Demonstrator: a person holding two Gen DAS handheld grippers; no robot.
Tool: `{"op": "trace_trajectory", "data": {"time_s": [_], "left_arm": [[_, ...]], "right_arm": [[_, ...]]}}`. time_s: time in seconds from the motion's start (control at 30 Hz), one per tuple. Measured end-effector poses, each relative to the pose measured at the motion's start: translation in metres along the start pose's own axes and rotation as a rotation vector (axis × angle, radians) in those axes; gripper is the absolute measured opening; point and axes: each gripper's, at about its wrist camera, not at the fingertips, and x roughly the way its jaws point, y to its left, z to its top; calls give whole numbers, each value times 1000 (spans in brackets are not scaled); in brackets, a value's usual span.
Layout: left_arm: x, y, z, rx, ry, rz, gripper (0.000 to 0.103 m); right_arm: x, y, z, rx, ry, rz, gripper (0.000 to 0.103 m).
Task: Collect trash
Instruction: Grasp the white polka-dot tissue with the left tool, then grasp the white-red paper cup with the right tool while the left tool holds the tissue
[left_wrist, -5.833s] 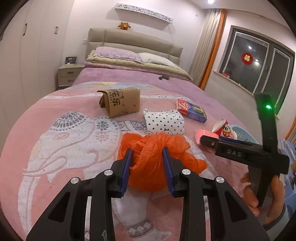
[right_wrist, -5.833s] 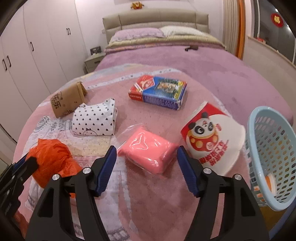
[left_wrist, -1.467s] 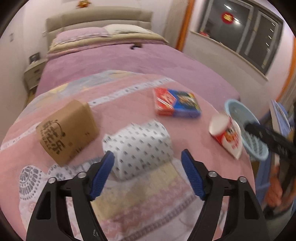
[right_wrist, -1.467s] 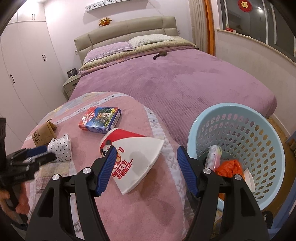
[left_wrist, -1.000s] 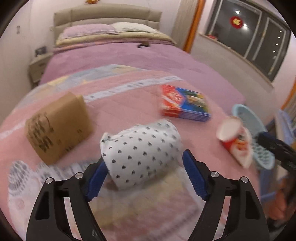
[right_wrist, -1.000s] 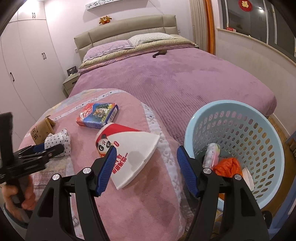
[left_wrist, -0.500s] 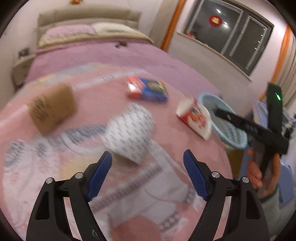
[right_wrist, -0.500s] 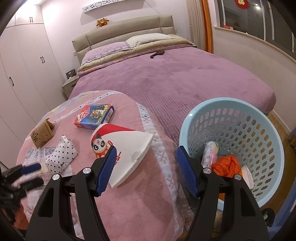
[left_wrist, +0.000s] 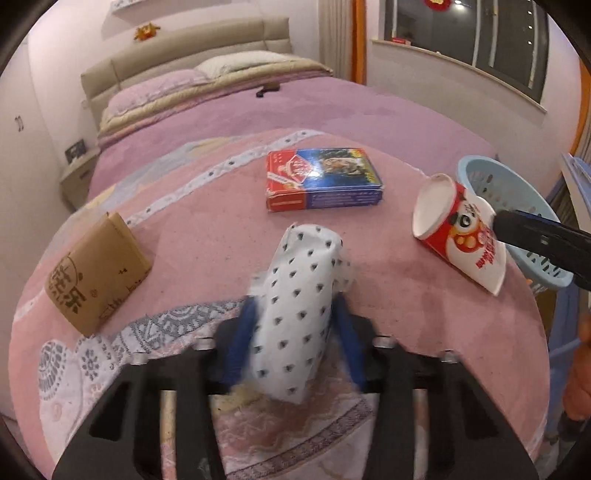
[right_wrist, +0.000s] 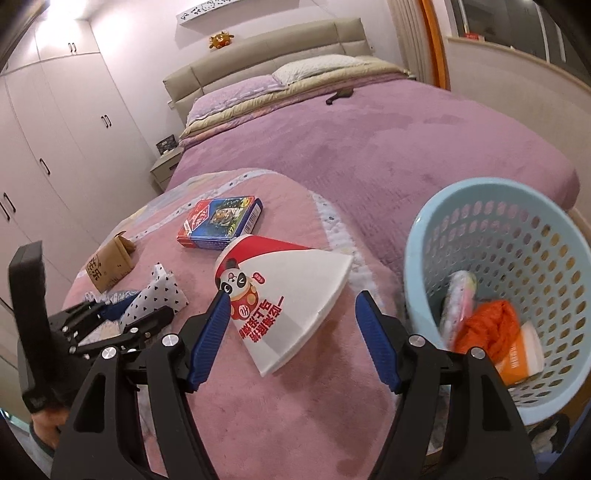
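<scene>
My left gripper (left_wrist: 295, 317) is shut on a white bag with black dots (left_wrist: 295, 302) on the pink blanket; the bag also shows in the right wrist view (right_wrist: 159, 295). My right gripper (right_wrist: 291, 328) is open and empty, its fingers on either side of a flattened red and white panda cup (right_wrist: 284, 295), seen too in the left wrist view (left_wrist: 458, 236). A light blue basket (right_wrist: 436, 229) stands at the bed's right edge and holds an orange bag (right_wrist: 487, 328) and other trash.
A red and blue box (left_wrist: 321, 181) lies further up the blanket. A brown paper package (left_wrist: 92, 273) lies at the left. The purple bed (right_wrist: 388, 140) stretches behind, with wardrobes (right_wrist: 55, 129) on the left.
My left gripper has moved in and closed on the dotted bag. My right gripper has stayed open and come closer over the panda cup.
</scene>
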Motion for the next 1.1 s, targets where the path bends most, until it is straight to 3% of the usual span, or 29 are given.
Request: {"op": "trace_trajectory", "data": {"time_s": [0.07, 0.13, 0.27, 0.37, 0.5, 0.67, 0.83, 1.1], "left_arm": [[-5, 5, -2, -37, -15, 7, 17], [-11, 13, -5, -90, -46, -32, 15], [-15, 23, -17, -167, -100, -87, 14], [-17, 24, -15, -178, -132, -101, 14], [-21, 20, -17, -168, -162, -98, 14], [-22, 27, -20, -187, -182, -104, 14], [-22, 30, -20, -196, -186, -106, 15], [-25, 39, -22, -229, -202, -101, 15]], "right_arm": [[2, 1, 1, 1, -2, 6, 66], [3, 4, 2, -5, -4, 11, 66], [-1, 13, 5, -35, -39, -42, 66], [-10, 19, 9, -63, -87, -57, 66], [-2, 28, 26, -127, -83, -97, 66], [29, 4, 46, -77, 0, -4, 66], [38, -16, 43, 7, 50, 128, 66], [22, 8, 12, -27, 91, 196, 66]]}}
